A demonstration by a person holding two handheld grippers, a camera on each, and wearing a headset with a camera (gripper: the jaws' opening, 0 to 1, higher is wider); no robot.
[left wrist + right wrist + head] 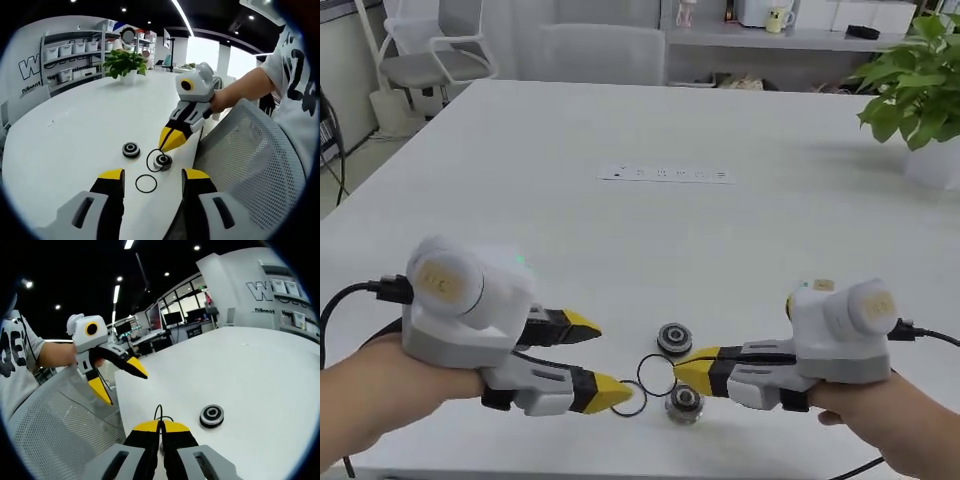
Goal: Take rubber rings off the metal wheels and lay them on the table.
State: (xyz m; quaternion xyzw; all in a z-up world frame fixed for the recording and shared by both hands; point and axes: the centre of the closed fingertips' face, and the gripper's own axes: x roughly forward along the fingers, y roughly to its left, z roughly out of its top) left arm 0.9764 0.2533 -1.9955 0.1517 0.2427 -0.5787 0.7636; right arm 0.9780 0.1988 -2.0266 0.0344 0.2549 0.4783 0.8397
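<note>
Head view, taken from the person's seat.

Left gripper (600, 358): jaws stand wide apart and carry nothing. It hovers low over the table (620, 230), with its lower tip just beside the loose ring (136, 184).

Right gripper (688, 368): jaws pressed together, pinching the held ring (638, 376) by its edge. The right gripper view confirms a thin black loop rising from between the closed tips.

Wheels: the near wheel (685, 403) sits at the table's front edge. The far wheel (674, 338) lies at 12 o'clock from it, a little apart.

Rings: the loose ring lies flat on the table at 9 o'clock from the near wheel, finished with. The held ring hangs at 10 o'clock from the near wheel, between the two wheels. Whether it is fully clear of the near wheel cannot be told, since in the left gripper view it overlaps that wheel.

Progress, as a judgement: one ring is delivered and a second is in hand, not yet laid down. The far wheel shows a dark outer band; whether that is a ring awaiting removal cannot be told. On this evidence the work is roughly halfway or further.
</note>
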